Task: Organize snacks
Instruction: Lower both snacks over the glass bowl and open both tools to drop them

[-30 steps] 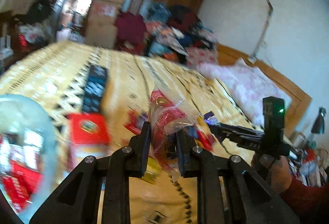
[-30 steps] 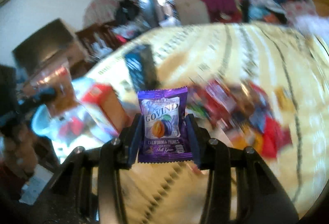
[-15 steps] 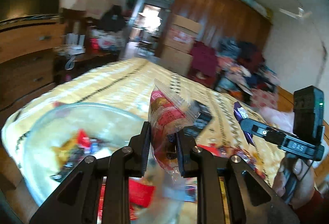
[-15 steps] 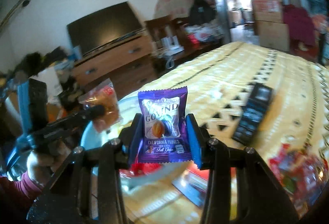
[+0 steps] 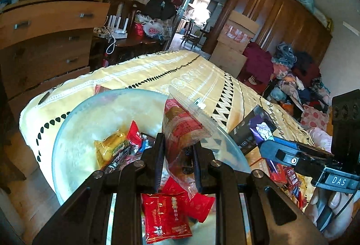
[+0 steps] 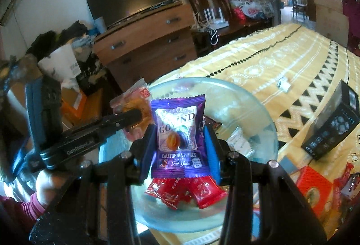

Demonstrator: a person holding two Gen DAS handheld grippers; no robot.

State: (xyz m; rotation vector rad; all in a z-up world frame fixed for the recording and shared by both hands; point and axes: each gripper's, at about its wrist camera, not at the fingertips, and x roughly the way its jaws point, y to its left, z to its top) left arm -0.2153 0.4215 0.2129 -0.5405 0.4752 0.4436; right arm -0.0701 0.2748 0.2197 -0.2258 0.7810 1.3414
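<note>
Two hand-held grippers poised over a glass bowl (image 6: 265, 114) that sits on a yellow patterned bedspread (image 5: 184, 74); the left gripper (image 5: 178, 155) is clamped on a clear-wrapped red snack packet (image 5: 182, 125), its jaws pinching the lower half while the crimped top flap stands free above; the right gripper (image 6: 180, 143), with blue pads, is clamped on a purple prune packet (image 6: 178, 132), gripped by its two side edges near the middle so that the printed face stays flat and upright; both packets hang above the bowl's inside, not yet in it; the bowl already holds several small sweets, among them red sachets (image 6: 186, 191) and a yellow-wrapped piece (image 5: 111, 146); more snacks lie loose on the bedspread beside the bowl, near a red box (image 6: 315, 191) and a black carton (image 6: 330, 128). Handling, as a judgement: each packet is light, thin and crinkly, its film slippery and easily creased, the contents probably soft enough to be bruised by a hard pinch; the best hold is across the sealed margins or the flat body, as here, with gentle pressure; on release each should drop freely with little bounce; the glass bowl is rigid and breakable, so the fingers should stay clear of its rim.
</note>
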